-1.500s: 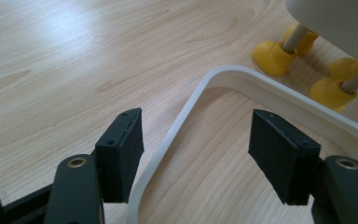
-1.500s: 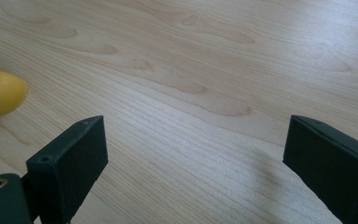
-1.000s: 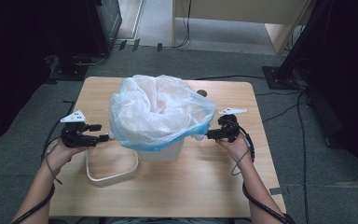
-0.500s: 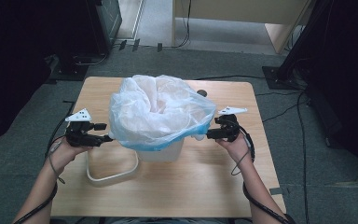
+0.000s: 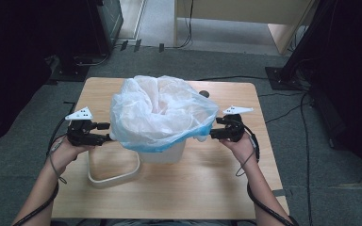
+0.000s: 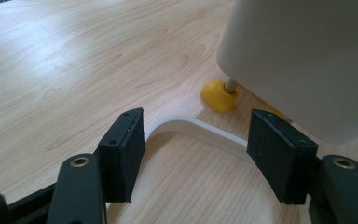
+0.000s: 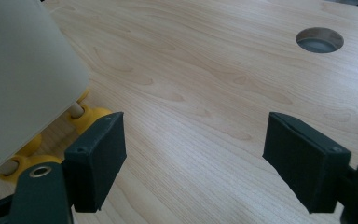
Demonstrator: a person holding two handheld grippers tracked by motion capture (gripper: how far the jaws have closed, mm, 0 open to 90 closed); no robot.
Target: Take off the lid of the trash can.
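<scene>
Both grippers have been closing a bit, yet nothing sits between their jaws. Left gripper (image 5: 104, 133) and right gripper (image 5: 215, 128) are open, one on each side of the bin (image 5: 162, 151), mid-table (image 5: 207, 188). A puffy bag (image 5: 160, 113) fills the bin.

We look along the left gripper (image 6: 193, 154), whose two black jaws stand apart with nothing pressed between them; they have just been closing a little. Beyond them a curved cream ring (image 6: 200, 133) lies flat on the pale wooden worktop (image 6: 74, 60). At upper right a cream bin (image 6: 307, 56) stands on a yellow foot (image 6: 218, 97), just beside the ring.
</scene>
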